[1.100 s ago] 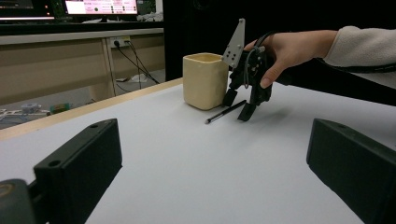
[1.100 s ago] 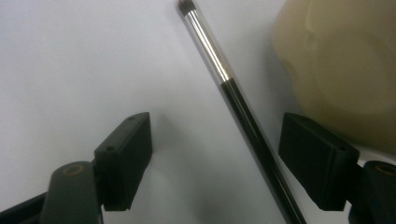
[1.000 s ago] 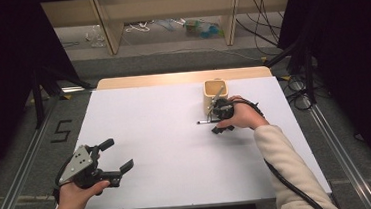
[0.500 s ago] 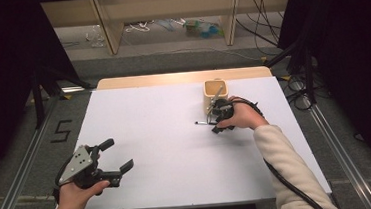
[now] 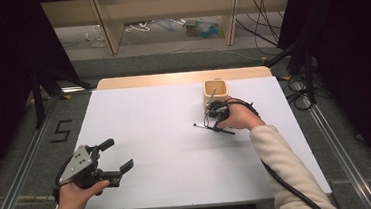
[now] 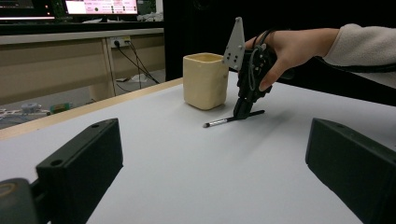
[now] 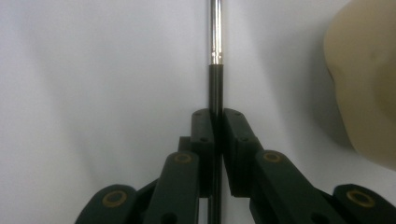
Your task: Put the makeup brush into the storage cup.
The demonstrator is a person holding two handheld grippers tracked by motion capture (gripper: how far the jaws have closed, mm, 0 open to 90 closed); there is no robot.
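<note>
The white tabletop (image 5: 141,138) has a strip of pale wood (image 5: 181,77) along its far edge. Beyond that strip stands a light wooden shelf unit (image 5: 112,25), with loose cables (image 5: 140,27) and small clutter on the grey floor under it. Left of the tabletop, a metal rail (image 5: 19,183) runs along the floor, and a "5" (image 5: 61,130) is marked beside it. Right of the tabletop lies a second rail (image 5: 338,152), with black cables (image 5: 300,93) near its far end. Dark curtains (image 5: 0,64) hang on both sides. A lit monitor (image 6: 100,6) glows behind the shelf unit.
</note>
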